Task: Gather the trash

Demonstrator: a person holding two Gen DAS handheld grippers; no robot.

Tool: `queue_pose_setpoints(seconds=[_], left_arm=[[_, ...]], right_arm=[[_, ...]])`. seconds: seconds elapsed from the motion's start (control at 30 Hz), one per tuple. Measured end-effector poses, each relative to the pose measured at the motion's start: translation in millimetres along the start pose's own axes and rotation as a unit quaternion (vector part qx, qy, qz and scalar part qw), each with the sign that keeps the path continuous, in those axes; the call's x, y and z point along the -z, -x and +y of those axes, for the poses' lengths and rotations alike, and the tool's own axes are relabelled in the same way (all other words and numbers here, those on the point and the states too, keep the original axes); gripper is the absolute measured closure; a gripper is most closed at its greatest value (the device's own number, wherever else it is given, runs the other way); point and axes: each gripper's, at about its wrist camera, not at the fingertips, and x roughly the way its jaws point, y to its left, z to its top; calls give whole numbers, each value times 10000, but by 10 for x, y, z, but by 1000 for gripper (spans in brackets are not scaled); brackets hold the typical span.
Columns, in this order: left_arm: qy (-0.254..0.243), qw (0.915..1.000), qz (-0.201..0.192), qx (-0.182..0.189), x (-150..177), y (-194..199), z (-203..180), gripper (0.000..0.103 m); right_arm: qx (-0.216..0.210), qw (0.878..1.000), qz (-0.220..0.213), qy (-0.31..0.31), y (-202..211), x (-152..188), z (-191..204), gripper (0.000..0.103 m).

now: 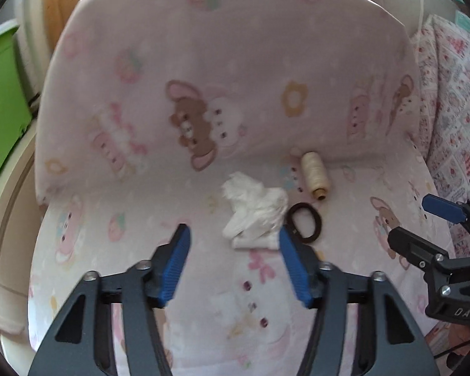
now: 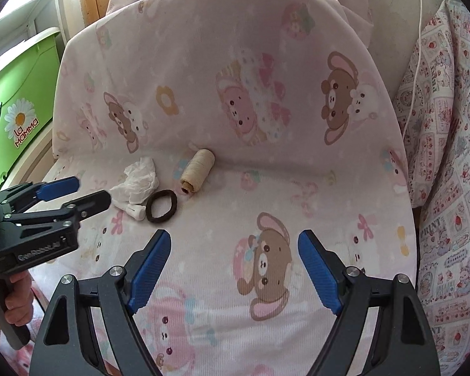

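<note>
A crumpled white tissue (image 1: pixel 253 210) (image 2: pixel 138 181) lies on the pink cartoon-print seat (image 1: pixel 203 297) (image 2: pixel 297 206). My left gripper (image 1: pixel 233 239) (image 2: pixel 91 191) is open, its blue pads just short of the tissue with the wad ahead of the gap; nothing is pressed. A small white plastic piece (image 2: pixel 134 210) pokes out under the tissue. Beside the tissue are a brown hair tie (image 1: pixel 304 222) (image 2: pixel 161 208) and a cream thread spool (image 1: pixel 315 172) (image 2: pixel 197 169). My right gripper (image 2: pixel 235 241) (image 1: pixel 412 219) stands open over bare seat, to the right of these things.
The seat's padded back (image 1: pixel 235 62) (image 2: pixel 219 62) rises behind the objects. A green box (image 1: pixel 0 100) (image 2: pixel 22 94) stands at the left. A patterned quilt (image 1: pixel 454 109) (image 2: pixel 448 156) borders the right side, with a white cable (image 2: pixel 418 47) hanging there. A hand (image 2: pixel 12 294) holds the left gripper's handle.
</note>
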Motion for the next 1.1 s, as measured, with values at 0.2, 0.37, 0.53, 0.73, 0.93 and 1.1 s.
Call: queue_pose_setpoints(seconds=[0.2,0.37,0.53,0.73,0.93,1.1], left_arm=[[-44,9999,77,100,-75,-151,-152,57],[17,9997,207,-131,-82,-295,-137,57],[264,9990,352,45,-82,-347,-42,87],[623,9979,145,127,-168,-87,252,102],[854,9962,-185,-67,-185,211,487,102],[559,9943,-488,-768,-145,369,511,102]], right_arm=[[52,10000,-1,77,-14,4,-10,18],[71,9999,8,118,-27,24,-15,18],[106,9999,-29,107,-15,26,-33,18],[137,9998,-149,50,10,6,-15,18],[28,9998,-198,28,-22,-42,119,18],[-91,9998,-155,-31,-136,-127,293,18]])
